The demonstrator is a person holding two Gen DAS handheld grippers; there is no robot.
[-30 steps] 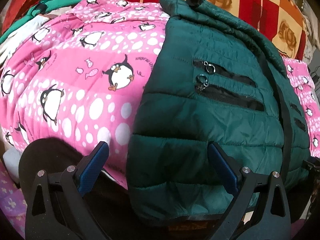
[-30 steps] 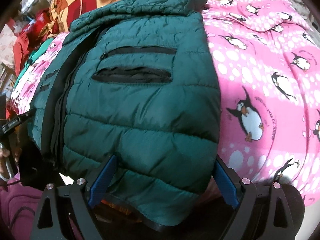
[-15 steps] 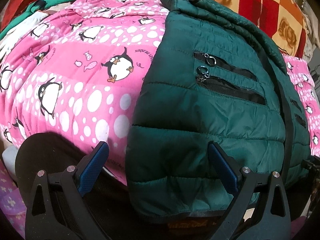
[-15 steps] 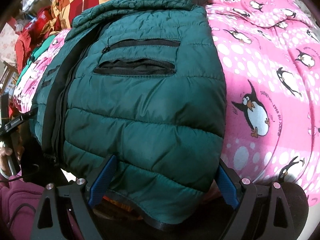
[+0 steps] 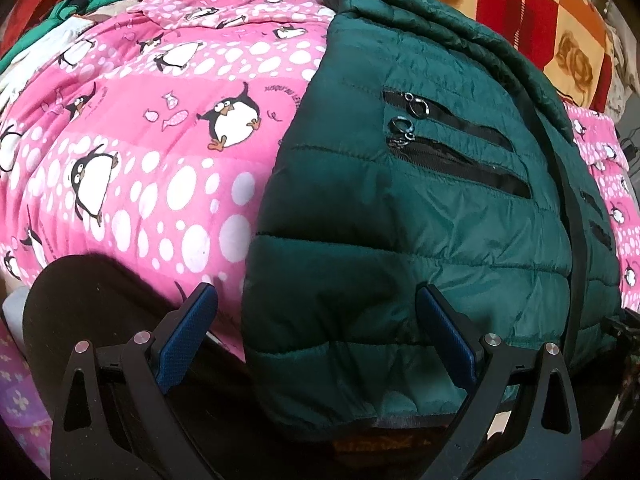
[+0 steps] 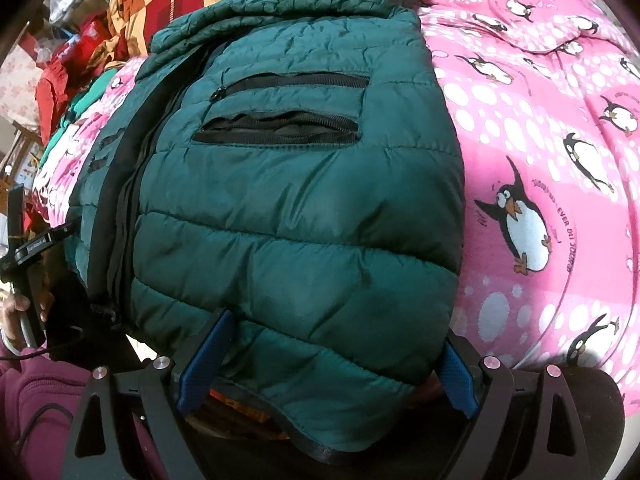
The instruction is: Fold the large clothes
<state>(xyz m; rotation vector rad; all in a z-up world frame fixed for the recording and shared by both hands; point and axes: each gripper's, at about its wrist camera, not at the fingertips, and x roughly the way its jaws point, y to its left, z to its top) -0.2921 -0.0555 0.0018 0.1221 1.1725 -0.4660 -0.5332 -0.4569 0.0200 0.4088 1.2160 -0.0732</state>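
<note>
The green puffer jacket (image 5: pixel 420 208) lies on the pink penguin blanket (image 5: pixel 160 160), hem nearest. Both grippers — left gripper (image 5: pixel 316 336), right gripper (image 6: pixel 328 360) — stand spread wide at that hem, gripping nothing. The slick, puffy fabric may slip from a shallow pinch — or spring back open.

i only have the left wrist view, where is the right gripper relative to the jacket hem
Observer: The right gripper sits at the green puffer jacket hem, jaws open on either side of its bottom corner.
Operator: are pockets on that side zipped
Observer: No, the lower pocket gapes open; the upper one looks closed.
Operator: anything beside the jacket there
Observer: Only the pink penguin blanket, bare to the jacket's right.
</note>
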